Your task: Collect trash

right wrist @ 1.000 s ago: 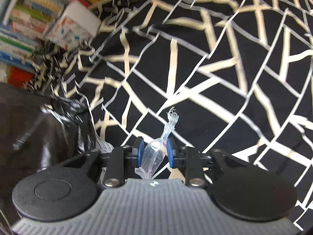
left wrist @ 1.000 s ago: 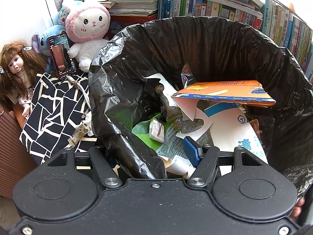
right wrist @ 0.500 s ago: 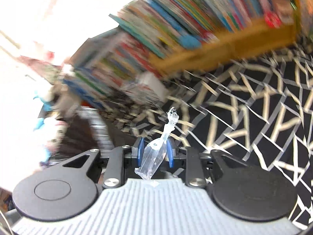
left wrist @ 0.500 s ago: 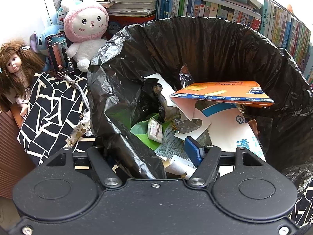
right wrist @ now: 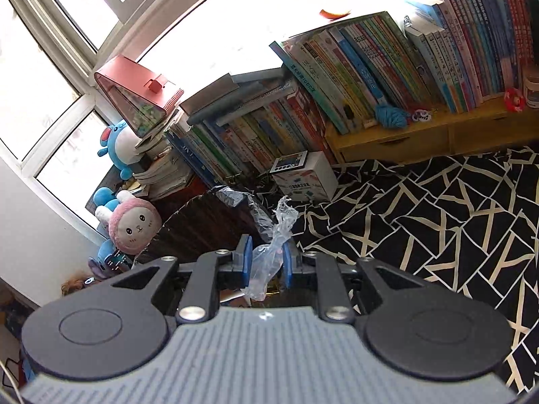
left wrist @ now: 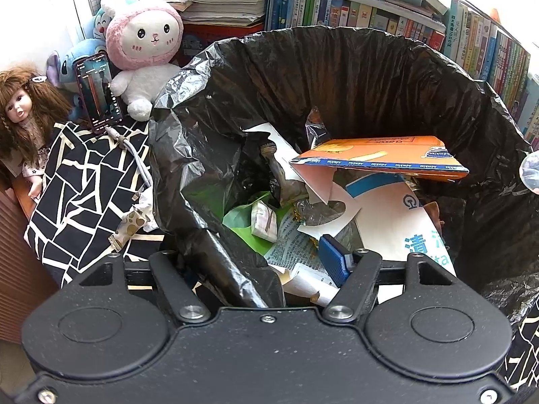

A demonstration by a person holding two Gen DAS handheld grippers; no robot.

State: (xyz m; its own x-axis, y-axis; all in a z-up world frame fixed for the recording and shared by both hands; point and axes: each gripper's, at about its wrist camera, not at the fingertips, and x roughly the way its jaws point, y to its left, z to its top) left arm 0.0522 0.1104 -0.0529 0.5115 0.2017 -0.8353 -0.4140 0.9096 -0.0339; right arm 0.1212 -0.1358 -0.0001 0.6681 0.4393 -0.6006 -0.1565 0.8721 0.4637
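My right tongs (right wrist: 266,262) grip a plastic wrapper (right wrist: 269,256), not yet dropped into the half-full bin bag (left wrist: 337,77) my left tongs (left wrist: 266,266) hold agape.

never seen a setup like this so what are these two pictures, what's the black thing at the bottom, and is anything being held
Each black shape is a hand-held two-finger tool carried by a person, with a camera looking along its fingers. The left tool straddles the rim of a black trash bag, holding it open over paper, a green wrapper and an orange box. The right tool, its jaws just closing further, pinches a clear plastic wrapper above the black-and-white patterned cloth, with the bag just ahead. Books and plush toys stand behind.
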